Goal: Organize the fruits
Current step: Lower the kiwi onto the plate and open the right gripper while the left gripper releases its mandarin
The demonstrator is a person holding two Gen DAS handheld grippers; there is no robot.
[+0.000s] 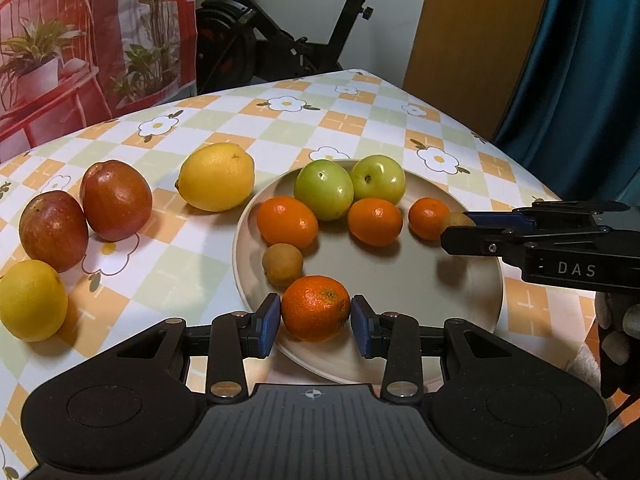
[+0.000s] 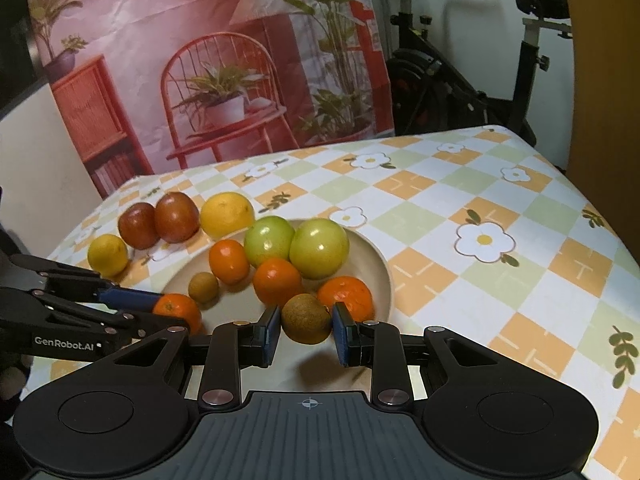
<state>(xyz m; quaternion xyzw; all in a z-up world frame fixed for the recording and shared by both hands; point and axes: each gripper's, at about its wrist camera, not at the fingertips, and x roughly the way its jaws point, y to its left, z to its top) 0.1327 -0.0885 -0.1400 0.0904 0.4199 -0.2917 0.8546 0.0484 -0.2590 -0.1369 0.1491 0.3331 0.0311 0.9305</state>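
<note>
Left wrist view shows the counter (image 1: 360, 128) under its checked, flowered cloth, and on it the beige plate (image 1: 460, 292) that carries most of the fruit. Off the plate to my left lie two red apples (image 1: 116, 200), touching, with one lemon (image 1: 216, 177) just beside the plate rim and another lemon (image 1: 32, 300) nearer me. On the plate sit two green apples (image 1: 324, 189) side by side at the far edge, then three small oranges in a loose row in front of them, and one brown kiwi (image 1: 282, 264).

My left fingers (image 1: 315, 320) are clamped around a mandarin (image 1: 315, 307) at the plate's near rim; both blue pads touch its sides, and it sits squarely between them, straight ahead, roughly round with no long axis to speak of. I cannot tell whether it rests on the plate or is just lifted.

My right fingers (image 2: 306, 328) grip a second kiwi (image 2: 306, 323), centred between the pads; a shadow on the plate under it suggests it hangs slightly clear of the surface. Its long axis runs across, from pad to pad.

Each fruit lies dead ahead of its own fingers, so I judge the coming move turns on where each goes: my left side is nearer the apples and lemons, my right nearer the open cloth.
</note>
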